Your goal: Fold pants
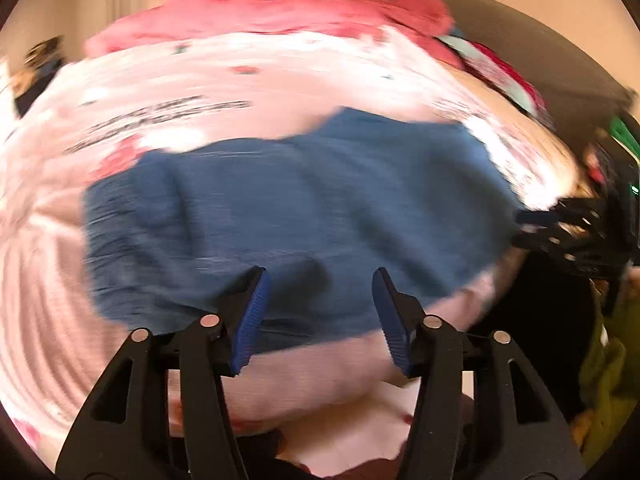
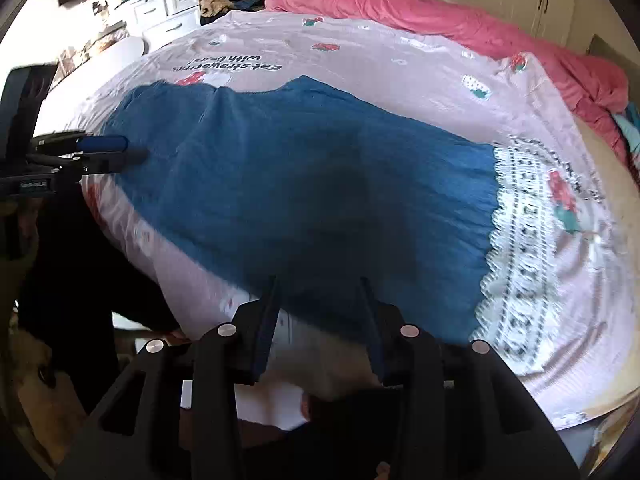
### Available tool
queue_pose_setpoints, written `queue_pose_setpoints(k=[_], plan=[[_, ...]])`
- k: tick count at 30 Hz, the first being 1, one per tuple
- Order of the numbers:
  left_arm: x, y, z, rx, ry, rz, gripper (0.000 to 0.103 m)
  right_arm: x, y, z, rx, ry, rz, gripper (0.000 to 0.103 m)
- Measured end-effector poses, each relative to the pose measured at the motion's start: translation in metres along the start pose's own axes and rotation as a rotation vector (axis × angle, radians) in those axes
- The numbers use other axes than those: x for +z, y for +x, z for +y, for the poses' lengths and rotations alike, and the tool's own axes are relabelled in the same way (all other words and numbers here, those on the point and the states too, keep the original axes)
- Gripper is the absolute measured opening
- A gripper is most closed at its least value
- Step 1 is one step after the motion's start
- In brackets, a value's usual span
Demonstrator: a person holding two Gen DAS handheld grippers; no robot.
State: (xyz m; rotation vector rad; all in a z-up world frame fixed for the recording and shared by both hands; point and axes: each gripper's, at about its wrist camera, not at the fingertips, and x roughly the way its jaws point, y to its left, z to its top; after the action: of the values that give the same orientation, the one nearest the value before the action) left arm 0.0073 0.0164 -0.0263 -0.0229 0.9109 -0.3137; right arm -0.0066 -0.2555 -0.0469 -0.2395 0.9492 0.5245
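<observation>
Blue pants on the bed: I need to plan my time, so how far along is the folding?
Done: the blue pants lie spread on the pink bedsheet in a broad slab, seemingly already doubled, though that is unclear. In hand: nothing; the left gripper and right gripper both stand open over the near edge, gripping no cloth. Left: probably further folds into a compact stack.

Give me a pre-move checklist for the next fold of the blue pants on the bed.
1. Left tool empty: ok, its jaws stand apart with nothing between them.
2. Right tool empty: ok, jaws apart, no cloth pinched.
3. Blue pants lying flat on the pink bedsheet: ok, spread out, a few wrinkles.
4. Near edge of the pants within reach of both tools: ok, it lies just ahead of their tips.
5. Pants clear of the red duvet: ok, well apart.
6. Fold stage so far: cannot tell, the legs and waistband are not distinguishable.
</observation>
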Motion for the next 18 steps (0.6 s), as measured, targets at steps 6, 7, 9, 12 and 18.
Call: queue_pose_setpoints(k=[6, 7, 9, 12, 18], plan=[[-0.008, 0.006, 0.041, 0.01, -0.125, 0.045, 0.042, -0.014, 0.028, -0.028, 0.013, 0.139, 0.151, 0.041], [-0.008, 0.005, 0.043, 0.002, -0.136, 0.044, 0.041, -0.019, 0.027, -0.032, 0.027, 0.159, 0.148, 0.041], [-0.008, 0.005, 0.043, -0.007, -0.148, 0.045, 0.041, -0.022, 0.025, -0.035, 0.042, 0.179, 0.137, 0.041], [-0.004, -0.004, 0.04, -0.014, -0.104, 0.021, 0.053, -0.022, 0.023, -0.037, 0.053, 0.183, 0.134, 0.046], [0.041, -0.017, 0.009, -0.059, 0.017, -0.076, 0.061, -0.004, -0.011, -0.046, 0.101, 0.21, -0.04, 0.049]])
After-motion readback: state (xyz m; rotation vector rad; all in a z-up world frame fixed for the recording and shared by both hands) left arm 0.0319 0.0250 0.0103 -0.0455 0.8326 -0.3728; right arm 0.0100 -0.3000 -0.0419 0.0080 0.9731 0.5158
